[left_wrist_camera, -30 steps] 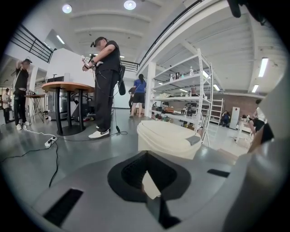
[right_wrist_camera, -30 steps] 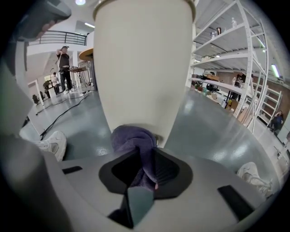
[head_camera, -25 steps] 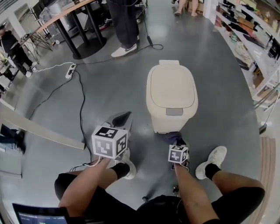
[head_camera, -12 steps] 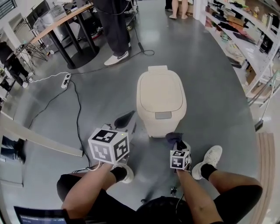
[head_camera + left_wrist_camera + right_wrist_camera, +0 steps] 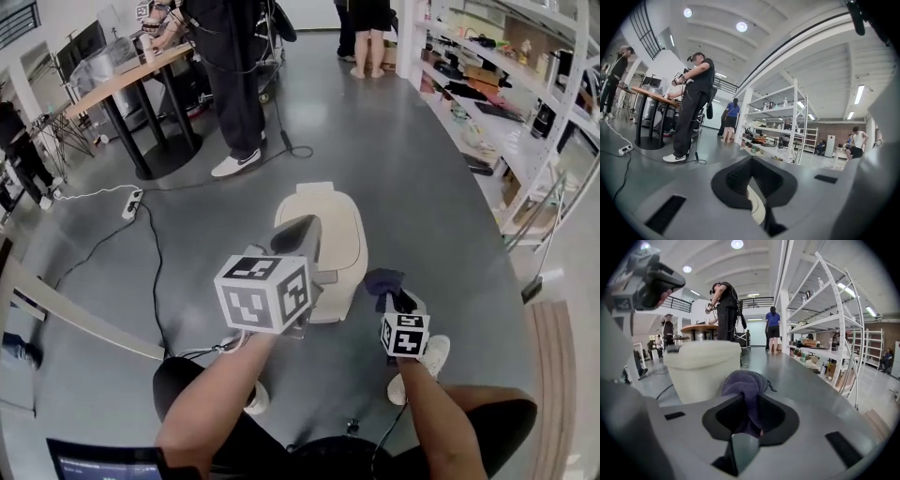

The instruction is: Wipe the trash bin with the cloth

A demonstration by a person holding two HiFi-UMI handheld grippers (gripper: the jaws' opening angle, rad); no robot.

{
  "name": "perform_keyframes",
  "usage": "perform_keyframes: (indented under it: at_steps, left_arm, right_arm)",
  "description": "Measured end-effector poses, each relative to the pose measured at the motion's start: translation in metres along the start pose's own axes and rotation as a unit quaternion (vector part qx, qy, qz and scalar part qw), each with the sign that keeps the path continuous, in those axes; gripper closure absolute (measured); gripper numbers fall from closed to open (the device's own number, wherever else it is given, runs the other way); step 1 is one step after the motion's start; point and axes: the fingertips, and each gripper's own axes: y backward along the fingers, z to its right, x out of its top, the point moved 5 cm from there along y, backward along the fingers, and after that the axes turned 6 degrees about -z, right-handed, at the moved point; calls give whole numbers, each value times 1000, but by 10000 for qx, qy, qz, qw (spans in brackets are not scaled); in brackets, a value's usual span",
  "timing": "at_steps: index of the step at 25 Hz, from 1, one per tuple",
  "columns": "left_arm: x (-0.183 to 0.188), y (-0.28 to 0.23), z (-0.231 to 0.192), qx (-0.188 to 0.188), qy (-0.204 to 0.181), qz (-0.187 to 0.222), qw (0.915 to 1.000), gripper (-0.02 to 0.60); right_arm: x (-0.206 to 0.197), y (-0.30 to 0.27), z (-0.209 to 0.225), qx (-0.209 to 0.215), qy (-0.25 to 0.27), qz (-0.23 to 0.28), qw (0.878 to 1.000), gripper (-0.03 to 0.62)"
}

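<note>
Cream trash bin (image 5: 345,286), lid (image 5: 339,232) shut; dark purple cloth (image 5: 384,279) bunched beside it.

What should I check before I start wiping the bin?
1. Cloth clamped in right gripper: ok.
2. Cloth touching trash bin: not ok; the head view shows it beside the bin, apart.
3. Lid shut: ok.
4. Left gripper empty, jaws together: ok.
5. Where the bin is dirty: cannot tell.
</note>
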Motion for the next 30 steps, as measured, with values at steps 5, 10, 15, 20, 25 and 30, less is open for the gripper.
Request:
perform_keyframes:
  at_steps: [5,10,15,20,25,30]
  left_arm:
    - [1,-25,9,134,-204,-400,9989,584]
    - [-11,-66,34,-55,-177,-679,9975,584]
    - [-12,-108,51,-86,-305,-758,9966,584]
    - [-23,-135,55,143,-526,-925,9942,584]
    - [-33,-145,64,388,-705,-1225,9892,584]
    - [-34,-142,75,601,-860,-1486,9833,584]
  right_arm:
    - [78,20,27,439,45,210,9988,516]
    - [114,12,41,703,-29,264,9972,516]
    - [106,-18,41,1119,-243,19,9934,516]
    - [86,-40,38,1455,-435,-184,9882,516]
    - [72,-49,34,1739,-456,-281,9833,516]
    - [60,-53,20,2158,-590,-373,9739,516]
